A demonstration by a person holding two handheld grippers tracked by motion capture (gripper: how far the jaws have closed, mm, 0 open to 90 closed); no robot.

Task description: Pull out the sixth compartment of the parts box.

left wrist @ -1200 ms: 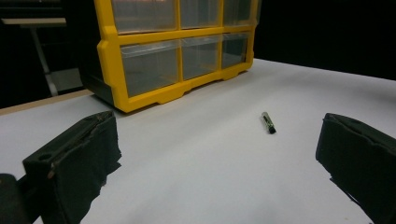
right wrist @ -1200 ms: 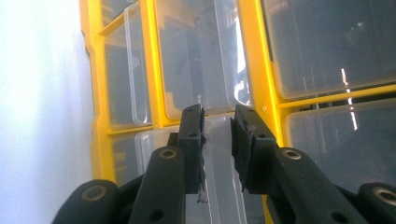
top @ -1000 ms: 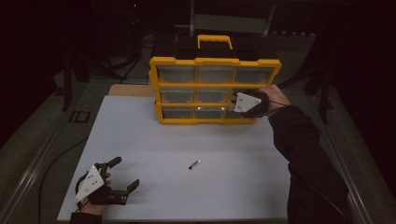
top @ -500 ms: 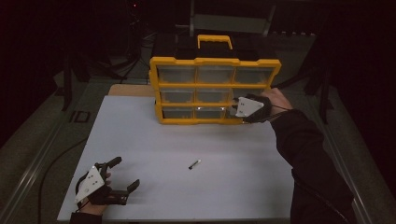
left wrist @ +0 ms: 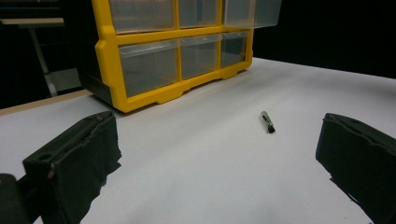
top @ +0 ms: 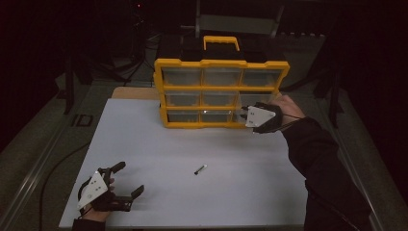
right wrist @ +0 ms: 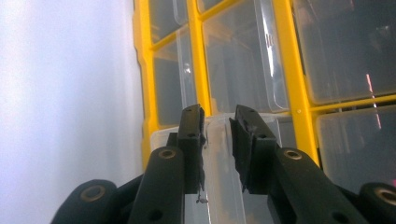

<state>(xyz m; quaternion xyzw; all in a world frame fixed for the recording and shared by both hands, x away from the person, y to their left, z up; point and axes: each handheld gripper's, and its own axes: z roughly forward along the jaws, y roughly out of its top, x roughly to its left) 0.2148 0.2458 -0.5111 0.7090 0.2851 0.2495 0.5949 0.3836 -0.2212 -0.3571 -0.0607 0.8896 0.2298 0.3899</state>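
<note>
Drawer: we see a clear plastic drawer point(right wrist: 219, 154) in the bottom row of the yellow cabinet point(top: 221, 91), at the cabinet's right-hand end, sticking out a little from the cabinet's front.
Right gripper: our right gripper point(right wrist: 217, 135) sits at that drawer's front; in the right gripper view the two black jaws stand narrow with the drawer's front lip between them, the pads against it, so we read it as gripped.
Right hand pose: in the high view our right gripper point(top: 250, 117) is held level against the cabinet's lower right corner, the forearm in a dark sleeve point(top: 317, 159) coming in from the right of the cabinet and bent at the elbow.
Camera turn: the right gripper view is rolled, so the cabinet's yellow bars run nearly upright there.
Left gripper: our left gripper point(top: 122, 180) rests well in front of the cabinet, toward its left side, near the table's near edge; its jaws stand wide apart with nothing between them.
Small pen-like stick: a short dark stick point(top: 200, 169) lies on the white table point(top: 144, 139) in front of the cabinet, between the cabinet and the left gripper, apart from both.
</note>
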